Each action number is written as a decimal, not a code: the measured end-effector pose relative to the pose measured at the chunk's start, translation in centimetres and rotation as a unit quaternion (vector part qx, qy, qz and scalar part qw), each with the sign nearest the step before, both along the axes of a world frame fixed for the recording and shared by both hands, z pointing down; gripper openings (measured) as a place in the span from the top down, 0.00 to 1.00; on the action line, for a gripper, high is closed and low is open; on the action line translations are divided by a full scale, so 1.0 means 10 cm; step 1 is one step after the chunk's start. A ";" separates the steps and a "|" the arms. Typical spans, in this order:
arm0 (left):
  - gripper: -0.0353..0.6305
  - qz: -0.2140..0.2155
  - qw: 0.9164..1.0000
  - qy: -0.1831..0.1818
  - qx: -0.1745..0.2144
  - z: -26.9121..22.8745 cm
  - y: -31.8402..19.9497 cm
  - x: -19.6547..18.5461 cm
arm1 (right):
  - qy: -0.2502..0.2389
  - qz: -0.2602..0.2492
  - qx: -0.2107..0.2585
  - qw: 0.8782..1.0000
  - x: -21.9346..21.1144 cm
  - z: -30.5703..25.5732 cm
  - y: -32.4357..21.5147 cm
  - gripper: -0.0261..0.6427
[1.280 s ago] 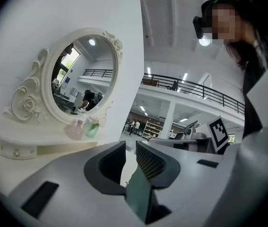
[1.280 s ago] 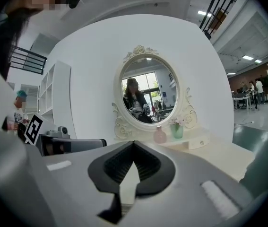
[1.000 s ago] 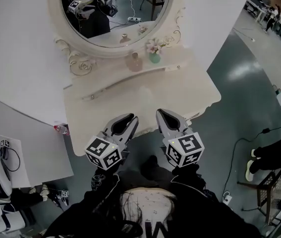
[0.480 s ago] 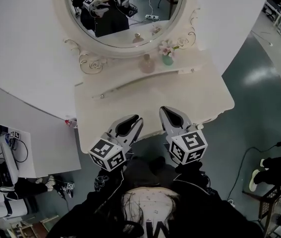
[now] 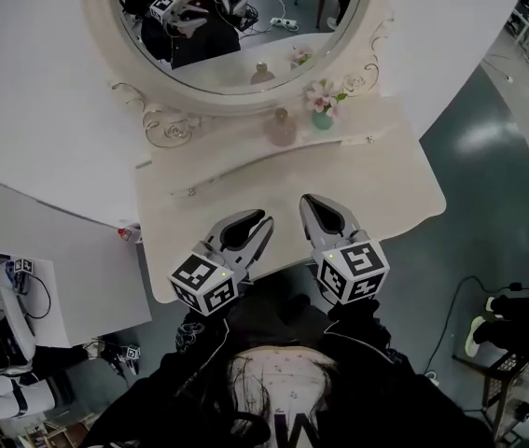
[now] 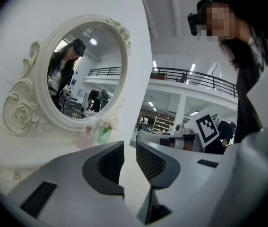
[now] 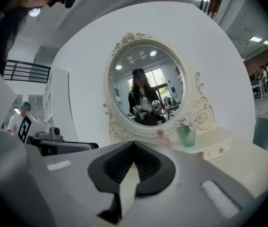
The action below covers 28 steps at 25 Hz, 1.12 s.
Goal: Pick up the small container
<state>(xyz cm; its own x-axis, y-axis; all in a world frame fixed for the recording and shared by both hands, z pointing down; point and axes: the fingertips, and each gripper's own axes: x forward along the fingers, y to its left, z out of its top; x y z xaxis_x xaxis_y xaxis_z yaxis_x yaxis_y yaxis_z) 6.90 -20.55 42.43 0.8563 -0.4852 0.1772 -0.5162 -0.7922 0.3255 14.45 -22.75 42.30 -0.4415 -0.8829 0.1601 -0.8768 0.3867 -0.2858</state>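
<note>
Container (image 5: 281,129), a small pinkish bottle, stands upright on the raised shelf (image 5: 236,152) along the counter's (image 5: 376,180) back edge, under the oval mirror (image 5: 236,35). A green vase (image 5: 323,118) with pale flowers stands just beside it, toward the right end of the shelf. Any label on the bottle is too small to read.

Both hand-held grippers hang over the counter's near edge, well apart from the container, which lies ahead of them across the bare top. The left hand-held gripper (image 5: 257,220) has its jaws drawn together to a sliver, with nothing between them. The right hand-held gripper (image 5: 313,202) has its jaws pressed tip to tip and is empty. The only marking on either is the black-and-white square pattern on its cube.
</note>
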 end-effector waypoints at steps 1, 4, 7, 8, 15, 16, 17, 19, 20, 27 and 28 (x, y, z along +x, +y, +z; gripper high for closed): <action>0.85 0.003 1.000 0.001 0.000 0.00 -0.08 0.01 | 0.002 0.003 -0.001 1.000 0.01 0.00 -0.08 0.95; 0.85 0.008 1.000 0.003 0.000 0.00 -0.30 0.01 | 0.009 0.010 -0.005 1.000 0.03 0.02 -0.30 0.95; 0.85 0.008 1.000 0.004 -0.004 0.04 -0.47 -0.03 | 0.019 0.012 -0.010 1.000 0.02 0.07 -0.50 0.95; 0.85 0.007 1.000 0.004 -0.005 0.06 -0.52 -0.05 | 0.023 0.012 -0.011 1.000 0.02 0.08 -0.57 0.95; 0.85 -0.005 1.000 -0.001 -0.013 0.23 -0.80 -0.16 | 0.064 0.003 -0.017 0.998 0.04 0.20 -1.13 0.95; 0.85 -0.007 1.000 -0.002 -0.014 0.26 -0.84 -0.18 | 0.071 0.001 -0.020 0.997 0.04 0.25 -1.22 0.95; 0.85 -0.010 1.000 -0.003 -0.016 0.29 -0.87 -0.19 | 0.078 -0.001 -0.023 0.997 0.04 0.29 -1.30 0.95; 0.85 -0.015 1.000 -0.001 -0.021 0.33 -0.92 -0.23 | 0.091 -0.007 -0.029 0.995 0.04 0.37 -1.46 0.95; 0.85 -0.018 1.000 0.001 -0.024 0.35 -0.94 -0.25 | 0.096 -0.011 -0.033 0.995 0.03 0.41 -1.53 0.90; 0.85 -0.038 0.999 0.008 -0.035 0.46 -1.06 -0.36 | 0.122 -0.022 -0.057 0.991 0.05 0.65 -1.95 0.74; 0.85 -0.039 0.999 0.008 -0.037 0.47 -1.08 -0.37 | 0.125 -0.022 -0.060 0.990 0.05 0.68 -2.00 0.72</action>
<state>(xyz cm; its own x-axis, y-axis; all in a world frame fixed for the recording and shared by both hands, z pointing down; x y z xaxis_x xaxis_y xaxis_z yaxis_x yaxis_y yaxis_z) 3.21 -31.32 47.14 0.8188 -0.5375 0.2017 -0.5705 -0.7231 0.3894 14.97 -42.76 49.12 -0.4126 -0.8316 0.3719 -0.9089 0.4030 -0.1072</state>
